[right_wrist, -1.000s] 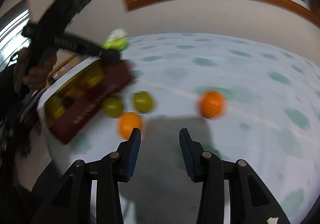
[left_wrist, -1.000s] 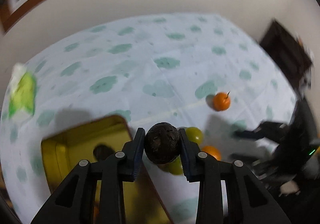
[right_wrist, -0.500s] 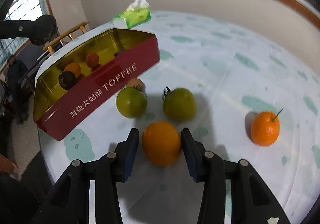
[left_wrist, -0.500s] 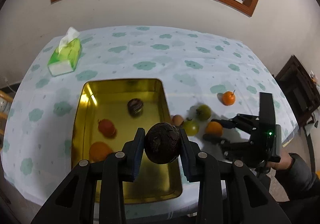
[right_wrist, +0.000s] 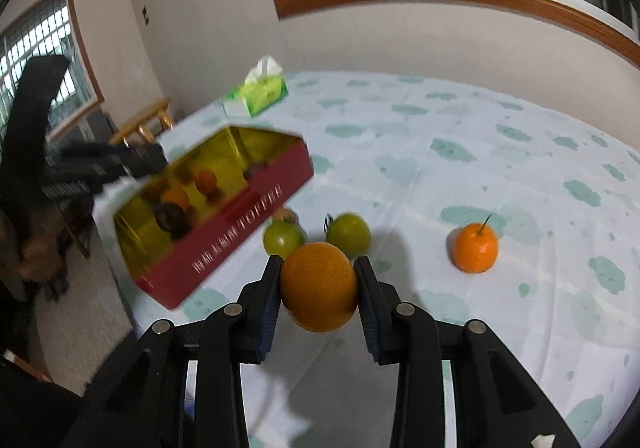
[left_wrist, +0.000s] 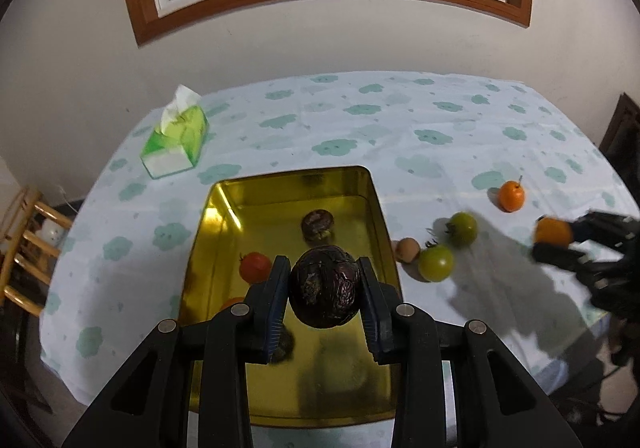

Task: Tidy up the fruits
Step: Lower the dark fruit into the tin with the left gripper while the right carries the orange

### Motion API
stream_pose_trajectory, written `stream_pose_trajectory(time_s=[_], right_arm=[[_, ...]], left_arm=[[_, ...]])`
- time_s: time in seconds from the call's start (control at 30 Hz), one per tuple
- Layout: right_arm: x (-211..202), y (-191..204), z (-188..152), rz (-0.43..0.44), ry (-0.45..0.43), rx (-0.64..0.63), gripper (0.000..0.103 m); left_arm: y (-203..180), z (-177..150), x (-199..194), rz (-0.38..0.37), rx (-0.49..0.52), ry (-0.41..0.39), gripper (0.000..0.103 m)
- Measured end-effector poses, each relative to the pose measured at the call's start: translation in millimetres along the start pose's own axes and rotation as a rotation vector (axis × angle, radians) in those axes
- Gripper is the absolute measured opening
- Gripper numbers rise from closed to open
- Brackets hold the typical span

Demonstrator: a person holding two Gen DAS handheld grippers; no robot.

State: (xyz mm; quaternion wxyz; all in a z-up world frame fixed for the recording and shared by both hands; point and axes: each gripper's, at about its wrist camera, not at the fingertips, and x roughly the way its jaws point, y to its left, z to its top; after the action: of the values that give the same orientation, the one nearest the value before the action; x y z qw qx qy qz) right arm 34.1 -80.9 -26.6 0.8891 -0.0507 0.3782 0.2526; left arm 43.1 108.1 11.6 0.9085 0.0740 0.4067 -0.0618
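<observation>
My left gripper is shut on a dark wrinkled passion fruit and holds it above the gold tin, red outside. The tin holds another dark fruit, a red tomato and an orange fruit partly hidden behind my fingers. My right gripper is shut on an orange, lifted off the table; it shows at the right of the left wrist view. Two green tomatoes, a small brown fruit and a stemmed tangerine lie on the tablecloth.
A green tissue box sits at the table's far left. A wooden chair stands left of the table. The wall with a window runs behind the table. The table's near edge is close below both grippers.
My right gripper closed on the orange and lifted it off the cloth. My left gripper rose higher over the tin, still holding the passion fruit.
</observation>
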Motion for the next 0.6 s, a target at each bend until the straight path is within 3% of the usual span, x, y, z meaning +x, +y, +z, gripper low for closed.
stream_pose_trajectory(time_s=[0.2, 0.6], right_arm=[[-20, 6, 16, 0.021, -0.057, 0.017, 0.033], [-16, 28, 25, 0.038, -0.049, -0.018, 0.033]], left_arm=[[0, -2, 5, 0.067, 0.004, -0.019, 0.034], [8, -11, 21, 0.127, -0.007, -0.013, 0.035]])
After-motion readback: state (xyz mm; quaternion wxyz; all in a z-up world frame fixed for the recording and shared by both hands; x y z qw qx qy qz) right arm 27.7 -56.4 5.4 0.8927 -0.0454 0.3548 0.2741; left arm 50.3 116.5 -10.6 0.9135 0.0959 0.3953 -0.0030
